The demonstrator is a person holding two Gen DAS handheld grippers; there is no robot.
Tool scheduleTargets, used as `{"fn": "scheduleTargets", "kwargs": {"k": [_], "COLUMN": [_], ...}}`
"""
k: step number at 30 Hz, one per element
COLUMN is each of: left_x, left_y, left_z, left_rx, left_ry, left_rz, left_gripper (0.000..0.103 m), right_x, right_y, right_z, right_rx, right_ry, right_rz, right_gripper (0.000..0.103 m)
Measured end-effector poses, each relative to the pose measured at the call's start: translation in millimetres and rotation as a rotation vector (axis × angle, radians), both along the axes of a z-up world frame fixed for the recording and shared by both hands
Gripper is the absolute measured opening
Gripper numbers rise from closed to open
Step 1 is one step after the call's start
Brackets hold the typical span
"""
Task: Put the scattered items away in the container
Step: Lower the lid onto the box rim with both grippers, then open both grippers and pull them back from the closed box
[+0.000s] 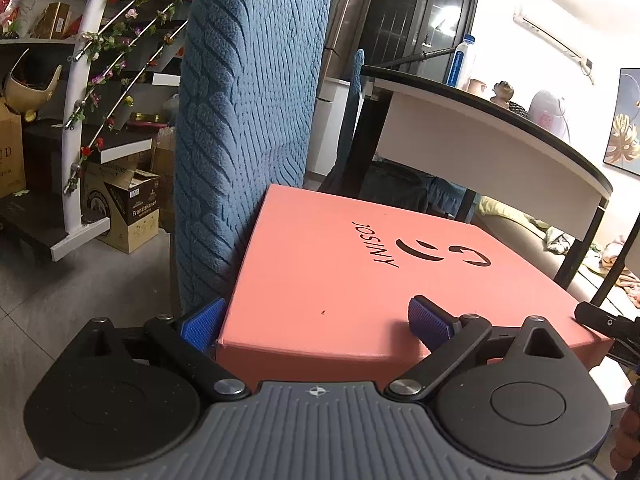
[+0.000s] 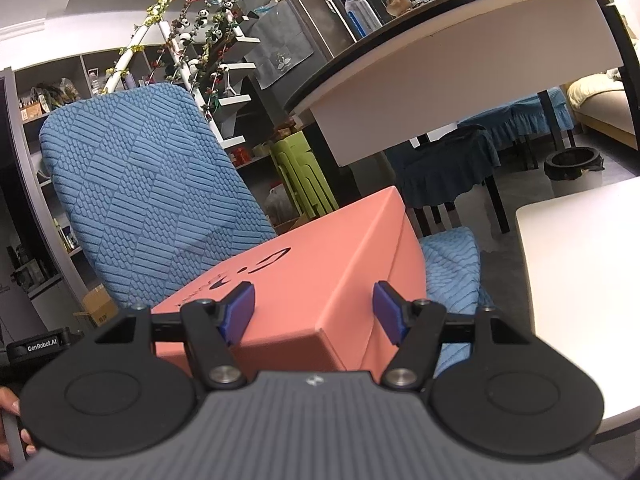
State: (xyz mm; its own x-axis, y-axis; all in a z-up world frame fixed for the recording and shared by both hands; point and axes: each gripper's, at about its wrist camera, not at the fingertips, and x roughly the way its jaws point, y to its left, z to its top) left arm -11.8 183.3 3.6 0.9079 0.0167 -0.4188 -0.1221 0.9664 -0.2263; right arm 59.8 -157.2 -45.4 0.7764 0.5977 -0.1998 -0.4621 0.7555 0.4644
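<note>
Pink box sits lid-on on the chair seat; both my grippers gape at its near corners; no scattered items visible, progress unclear.

1. Matt, smooth cardboard on the salmon-pink box, with black printed lettering.
2. Soft blue cloth with raised knit-like texture on the chair cover.
3. Black matt plastic on the left gripper and right gripper; ribbed blue rubbery pads; shiny metal pivot screws.
4. Smooth white top on the small table.
</note>
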Motion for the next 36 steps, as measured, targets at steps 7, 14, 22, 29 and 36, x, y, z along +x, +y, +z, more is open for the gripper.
{"fn": "scheduleTargets", "kwargs": {"k": [7,14,22,29,36], "left_x": [1.0,16.6,21.8,-1.4,-29.9], "left_y": [-3.9,-9.4,-11.7,-23.1,-42.2], "left_z": [-1.0,-0.8,1.4,11.7,25.3], "left_rx": [0.023,0.035,0.055,0.106,0.130], "left_ry": [-0.010,-0.012,-0.022,-0.039,-0.086], "left_rz": [0.007,0.011,-0.001,0.014,0.035], "left_gripper": [0.099,0.099,0.099,0.100,0.101], "right_x": [-4.9,-5.6,-7.0,-28.3,-55.0], "right_y": [-12.0,-14.6,-15.4,-22.3,-33.4], "right_z": [-3.0,-1.1,2.7,12.9,22.8], "right_rx": [0.009,0.006,-0.032,-0.084,-0.129], "right_ry": [0.000,0.002,-0.039,-0.075,-0.102], "right_rz": [-0.004,-0.024,-0.048,-0.070,-0.095], "right_gripper": [0.066,0.066,0.066,0.065,0.066]}}
